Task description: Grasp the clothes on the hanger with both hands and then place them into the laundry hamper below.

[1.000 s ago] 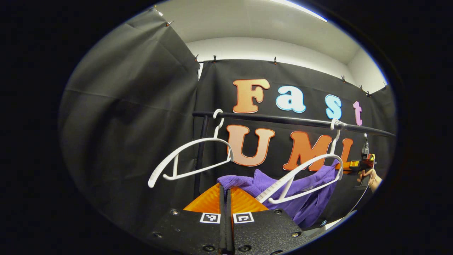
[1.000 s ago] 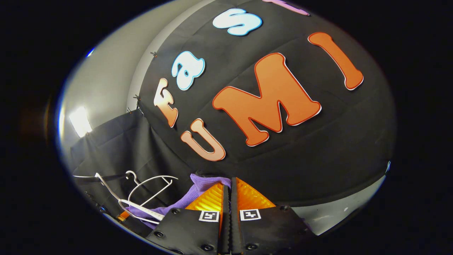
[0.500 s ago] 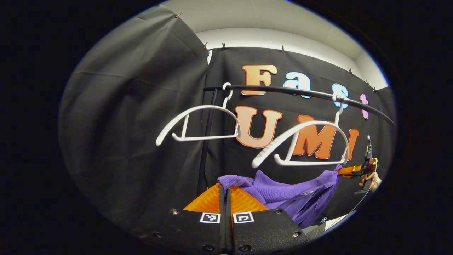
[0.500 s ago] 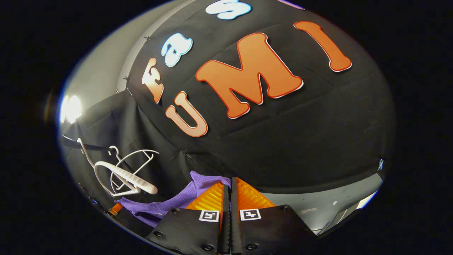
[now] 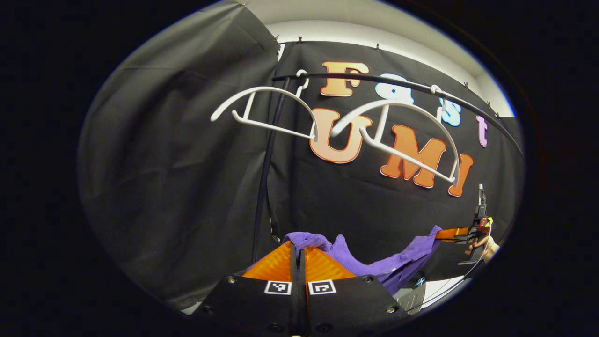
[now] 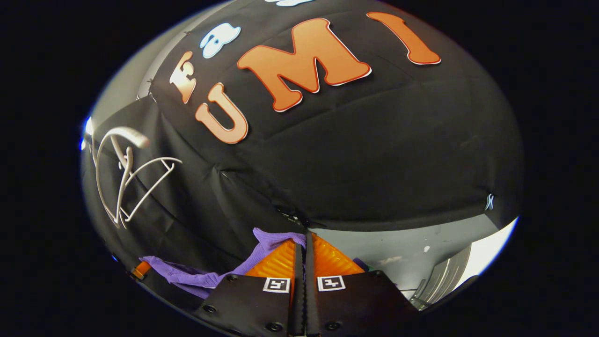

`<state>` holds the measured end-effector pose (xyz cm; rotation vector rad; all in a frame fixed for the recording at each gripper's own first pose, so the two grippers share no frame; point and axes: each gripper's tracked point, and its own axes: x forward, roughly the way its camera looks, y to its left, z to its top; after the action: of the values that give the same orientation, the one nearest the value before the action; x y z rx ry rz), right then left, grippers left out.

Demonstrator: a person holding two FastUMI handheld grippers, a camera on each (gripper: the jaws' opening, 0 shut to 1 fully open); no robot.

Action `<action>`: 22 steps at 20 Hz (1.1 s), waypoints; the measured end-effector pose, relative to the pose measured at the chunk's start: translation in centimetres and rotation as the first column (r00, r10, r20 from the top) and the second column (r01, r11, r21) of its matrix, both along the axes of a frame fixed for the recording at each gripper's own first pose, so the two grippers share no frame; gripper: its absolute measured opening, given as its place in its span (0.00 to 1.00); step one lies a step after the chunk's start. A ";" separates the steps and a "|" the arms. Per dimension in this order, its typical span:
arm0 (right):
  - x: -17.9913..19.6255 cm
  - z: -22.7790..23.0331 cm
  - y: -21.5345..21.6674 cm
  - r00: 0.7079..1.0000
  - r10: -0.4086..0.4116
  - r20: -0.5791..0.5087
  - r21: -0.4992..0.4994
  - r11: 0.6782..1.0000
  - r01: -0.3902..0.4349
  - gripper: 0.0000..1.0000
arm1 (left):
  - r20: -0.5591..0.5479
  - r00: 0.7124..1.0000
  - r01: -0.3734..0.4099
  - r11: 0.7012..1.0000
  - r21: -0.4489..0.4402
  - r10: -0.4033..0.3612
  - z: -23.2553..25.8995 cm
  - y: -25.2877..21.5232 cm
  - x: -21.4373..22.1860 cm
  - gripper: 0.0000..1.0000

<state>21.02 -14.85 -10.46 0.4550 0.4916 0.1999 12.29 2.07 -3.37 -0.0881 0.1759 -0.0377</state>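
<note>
Both fingers pinching the purple garment (image 5: 374,262), already clear of the white hangers (image 5: 393,135) at twelve o'clock; lowering into the hamper not yet done.

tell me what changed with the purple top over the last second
The purple top came off the right hanger and now hangs below it, carried down between the left gripper and right gripper. Both stayed clamped on it; both hangers stayed on the rail.
</note>
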 end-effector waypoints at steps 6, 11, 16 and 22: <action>-4.7 -2.6 3.2 1.000 0.025 -0.012 -0.106 0.994 -0.026 0.08 | -0.042 0.995 0.092 0.996 0.009 -0.092 -2.4 -3.9 -0.1 0.00; -8.0 -2.2 6.3 0.999 0.045 0.013 -0.148 0.988 -0.043 0.08 | -0.046 0.977 0.210 0.977 0.035 -0.208 -2.9 -8.8 0.0 0.00; -10.3 -2.4 8.1 0.999 0.030 0.020 -0.154 0.988 -0.026 0.08 | -0.066 0.951 0.305 0.951 0.049 -0.302 -4.2 -13.6 0.0 0.00; -12.5 -2.3 8.8 0.999 -0.009 0.033 -0.175 0.984 0.015 0.08 | -0.108 0.914 0.397 0.917 0.031 -0.392 -5.9 -19.4 0.7 0.00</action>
<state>8.51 -6.09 -12.80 0.2824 0.4707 0.1504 12.95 -17.32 -9.28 -0.0010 0.2926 -0.4346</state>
